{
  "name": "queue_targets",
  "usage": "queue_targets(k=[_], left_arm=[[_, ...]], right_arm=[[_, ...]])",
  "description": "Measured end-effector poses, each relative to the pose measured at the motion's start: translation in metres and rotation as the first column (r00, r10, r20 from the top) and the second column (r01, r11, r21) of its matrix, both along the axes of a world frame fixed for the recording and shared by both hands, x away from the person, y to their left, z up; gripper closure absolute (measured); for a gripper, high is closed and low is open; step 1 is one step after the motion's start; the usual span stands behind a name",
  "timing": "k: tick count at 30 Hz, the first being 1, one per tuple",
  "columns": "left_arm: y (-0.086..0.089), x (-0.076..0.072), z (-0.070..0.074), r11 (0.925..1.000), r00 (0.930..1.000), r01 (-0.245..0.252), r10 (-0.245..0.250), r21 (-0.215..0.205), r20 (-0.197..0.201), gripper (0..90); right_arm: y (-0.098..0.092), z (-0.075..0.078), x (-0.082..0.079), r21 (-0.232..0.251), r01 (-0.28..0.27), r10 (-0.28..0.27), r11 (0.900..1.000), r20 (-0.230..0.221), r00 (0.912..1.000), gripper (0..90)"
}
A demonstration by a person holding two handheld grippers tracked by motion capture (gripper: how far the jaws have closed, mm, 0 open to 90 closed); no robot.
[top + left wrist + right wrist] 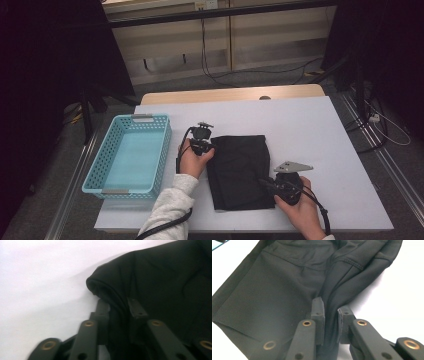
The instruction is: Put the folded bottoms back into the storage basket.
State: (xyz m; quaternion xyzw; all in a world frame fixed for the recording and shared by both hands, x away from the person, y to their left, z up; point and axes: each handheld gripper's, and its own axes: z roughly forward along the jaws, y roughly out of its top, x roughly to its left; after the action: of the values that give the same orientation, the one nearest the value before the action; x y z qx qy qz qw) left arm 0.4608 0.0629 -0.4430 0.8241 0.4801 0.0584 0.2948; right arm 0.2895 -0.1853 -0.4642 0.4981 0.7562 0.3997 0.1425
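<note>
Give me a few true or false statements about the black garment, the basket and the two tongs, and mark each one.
1. The black garment lies folded on the white table. True.
2. The blue basket holds the garment. False: the basket has nothing in it and stands left of the garment.
3. The right tongs pinch a fold of the garment. True.
4. The left tongs hang above the basket. False: they are at the garment's left edge, with cloth between them.
5. The garment is red. False: it is black.
</note>
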Motion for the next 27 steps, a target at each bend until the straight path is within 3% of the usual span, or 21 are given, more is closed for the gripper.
queue_targets(k=[6,15,27], left_arm=[[-0.004,0.006,0.009,0.9983,0.998,-0.022,0.025,0.053,-0.058,78.1],[-0.005,0.02,0.032,0.9946,0.9847,-0.03,0.047,0.1,-0.168,79.1],[-0.004,0.027,0.047,0.9933,0.9786,-0.026,0.049,0.113,-0.2,79.3]], right_arm=[[0.0,0.001,-0.001,-0.004,0.0,0.0,1.0,0.007,1.0,79.8],[0.0,0.006,-0.001,0.01,-0.006,0.006,1.0,0.025,0.9997,80.1],[0.002,0.011,-0.002,0.018,-0.007,0.006,1.0,0.054,0.9985,80.3]])
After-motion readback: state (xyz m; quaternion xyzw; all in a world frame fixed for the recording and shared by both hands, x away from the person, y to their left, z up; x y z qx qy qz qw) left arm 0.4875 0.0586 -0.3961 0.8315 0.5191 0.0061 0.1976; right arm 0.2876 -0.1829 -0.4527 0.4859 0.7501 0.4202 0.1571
